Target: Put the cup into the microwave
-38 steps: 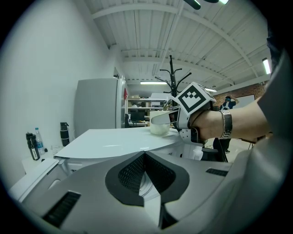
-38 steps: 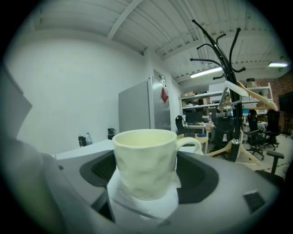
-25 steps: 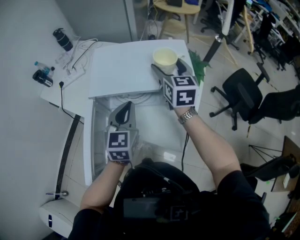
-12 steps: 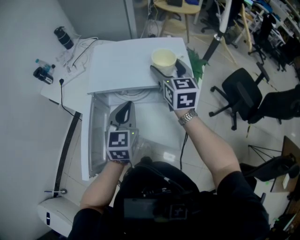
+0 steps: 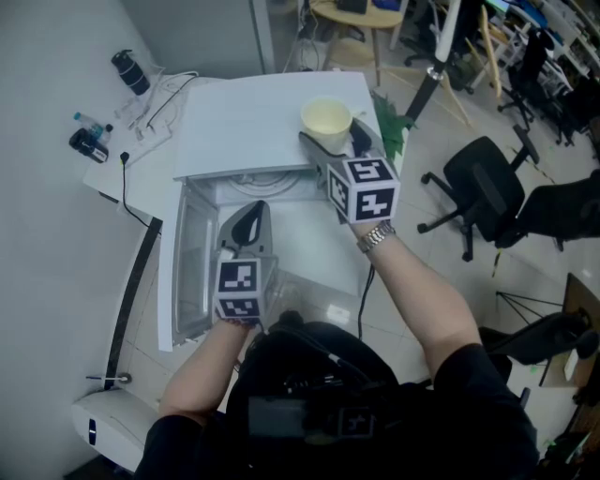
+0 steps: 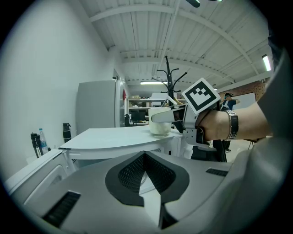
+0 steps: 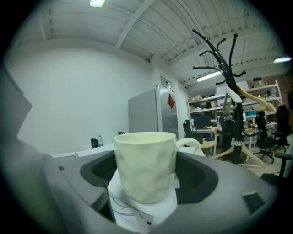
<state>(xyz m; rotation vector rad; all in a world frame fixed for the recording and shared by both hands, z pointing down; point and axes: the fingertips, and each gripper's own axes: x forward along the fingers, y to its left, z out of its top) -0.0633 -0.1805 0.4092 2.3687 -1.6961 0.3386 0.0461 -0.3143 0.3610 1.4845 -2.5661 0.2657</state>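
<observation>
A pale yellow cup (image 5: 326,118) is at the far right corner of the white microwave's top (image 5: 244,122). My right gripper (image 5: 330,131) has a jaw on each side of it. In the right gripper view the cup (image 7: 146,167) fills the gap and both pads press its sides, handle to the right. The microwave door (image 5: 187,272) hangs open to the left. My left gripper (image 5: 246,217) is shut and empty in front of the open cavity. In the left gripper view its tips (image 6: 145,157) meet, with the cup (image 6: 160,125) beyond on the right.
A side table on the left holds dark bottles (image 5: 129,71) and cables (image 5: 155,108). A black office chair (image 5: 487,187) and a wooden stool (image 5: 352,19) stand to the right and behind. A coat rack (image 7: 224,68) rises beyond the cup. A white device (image 5: 117,427) sits on the floor.
The right gripper has shifted slightly over the microwave's top with the cup between its jaws. The left gripper has stayed where it was, shut.
</observation>
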